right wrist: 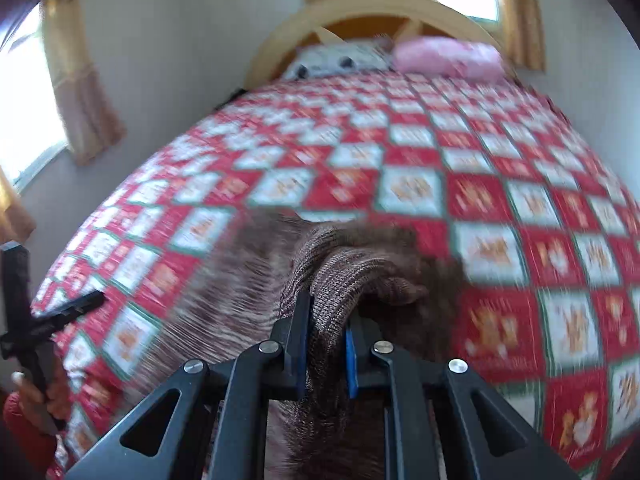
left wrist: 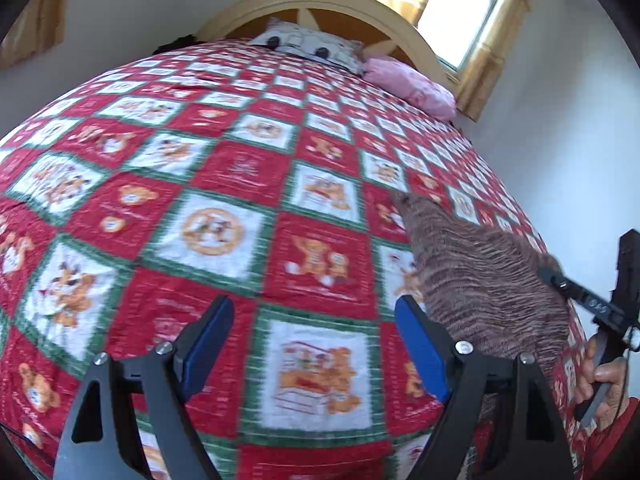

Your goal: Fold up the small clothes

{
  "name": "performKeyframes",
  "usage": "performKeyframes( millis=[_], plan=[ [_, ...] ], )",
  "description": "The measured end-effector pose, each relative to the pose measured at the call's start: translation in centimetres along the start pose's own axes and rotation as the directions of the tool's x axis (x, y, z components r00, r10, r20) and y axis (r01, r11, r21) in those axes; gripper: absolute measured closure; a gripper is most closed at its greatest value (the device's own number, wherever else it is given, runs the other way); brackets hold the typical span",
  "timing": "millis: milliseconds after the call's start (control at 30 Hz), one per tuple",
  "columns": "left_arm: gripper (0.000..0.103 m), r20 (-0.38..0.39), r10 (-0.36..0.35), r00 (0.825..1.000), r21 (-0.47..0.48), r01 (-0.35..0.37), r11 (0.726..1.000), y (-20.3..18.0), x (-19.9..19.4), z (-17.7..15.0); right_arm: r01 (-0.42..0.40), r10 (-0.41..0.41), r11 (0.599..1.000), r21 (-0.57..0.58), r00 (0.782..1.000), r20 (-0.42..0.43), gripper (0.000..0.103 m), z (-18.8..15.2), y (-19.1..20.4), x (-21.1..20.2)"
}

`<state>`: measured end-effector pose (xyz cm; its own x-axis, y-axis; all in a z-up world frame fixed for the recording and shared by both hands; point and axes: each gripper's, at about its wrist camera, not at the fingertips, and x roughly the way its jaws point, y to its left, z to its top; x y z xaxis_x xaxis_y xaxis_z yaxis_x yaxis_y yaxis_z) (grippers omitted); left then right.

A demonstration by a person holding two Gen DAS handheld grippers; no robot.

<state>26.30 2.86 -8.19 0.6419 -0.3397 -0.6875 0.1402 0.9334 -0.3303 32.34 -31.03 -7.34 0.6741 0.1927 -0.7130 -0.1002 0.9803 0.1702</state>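
A brown knitted garment (left wrist: 480,276) lies on the red, white and green quilt (left wrist: 240,184) at the right of the left wrist view. My left gripper (left wrist: 316,344) is open and empty, above the quilt just left of the garment. In the right wrist view my right gripper (right wrist: 328,344) is shut on a bunched fold of the brown knitted garment (right wrist: 344,272), which drapes from its jaws onto the quilt (right wrist: 480,184). The view is motion-blurred. The right gripper's body and the hand holding it show at the right edge of the left wrist view (left wrist: 608,320).
A patterned pillow (left wrist: 308,46) and a pink pillow (left wrist: 412,86) lie at the head of the bed by the wooden headboard (left wrist: 320,0). Windows with gold curtains (left wrist: 488,52) flank the bed. The left gripper's body shows at the left edge of the right wrist view (right wrist: 28,320).
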Motion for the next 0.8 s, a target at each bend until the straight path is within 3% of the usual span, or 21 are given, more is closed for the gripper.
performKeyframes(
  millis=[133, 300, 433, 467, 500, 567, 733, 800],
  plan=[
    [0.018, -0.042, -0.020, 0.999, 0.050, 0.022, 0.999, -2.8, 1.0, -0.9, 0.007, -0.006, 0.999, 0.053, 1.000, -0.012, 0.089, -2.8, -1.5, 1.8],
    [0.018, -0.084, -0.021, 0.996, 0.107, 0.030, 0.994, -4.8, 1.3, -2.5, 0.013, -0.012, 0.992, 0.129, 1.000, -0.007, 0.088, -2.8, -2.7, 1.3],
    [0.018, -0.083, 0.006, 0.997, 0.169, 0.008, 0.986, -5.7, 1.0, -3.4, -0.069, 0.066, 0.947, 0.313, 0.998, 0.019, 0.083, -4.1, -4.3, -1.6],
    [0.018, -0.077, 0.015, 0.997, 0.181, -0.001, 0.983, -5.7, 0.9, -3.6, -0.101, 0.093, 0.936, 0.337, 0.995, 0.040, 0.075, -4.8, -4.3, -2.6],
    [0.018, -0.076, 0.020, 0.997, 0.184, -0.006, 0.983, -5.6, 0.9, -3.7, -0.129, 0.115, 0.927, 0.353, 0.992, 0.061, 0.059, -5.7, -4.1, -3.6],
    [0.018, -0.085, 0.017, 0.996, 0.170, -0.002, 0.985, -5.3, 1.1, -4.1, -0.152, 0.131, 0.925, 0.348, 0.988, 0.082, 0.042, -7.2, -3.1, -4.9],
    [0.018, -0.119, 0.007, 0.993, 0.116, 0.007, 0.993, -4.5, 1.4, -4.6, -0.151, 0.129, 0.943, 0.296, 0.987, 0.093, 0.042, -9.2, -0.2, -5.4],
    [0.018, -0.107, 0.011, 0.994, 0.118, 0.002, 0.993, -4.5, 0.8, -4.6, -0.147, 0.139, 0.952, 0.267, 0.989, 0.049, 0.042, -9.4, 0.8, -3.9]
  ],
)
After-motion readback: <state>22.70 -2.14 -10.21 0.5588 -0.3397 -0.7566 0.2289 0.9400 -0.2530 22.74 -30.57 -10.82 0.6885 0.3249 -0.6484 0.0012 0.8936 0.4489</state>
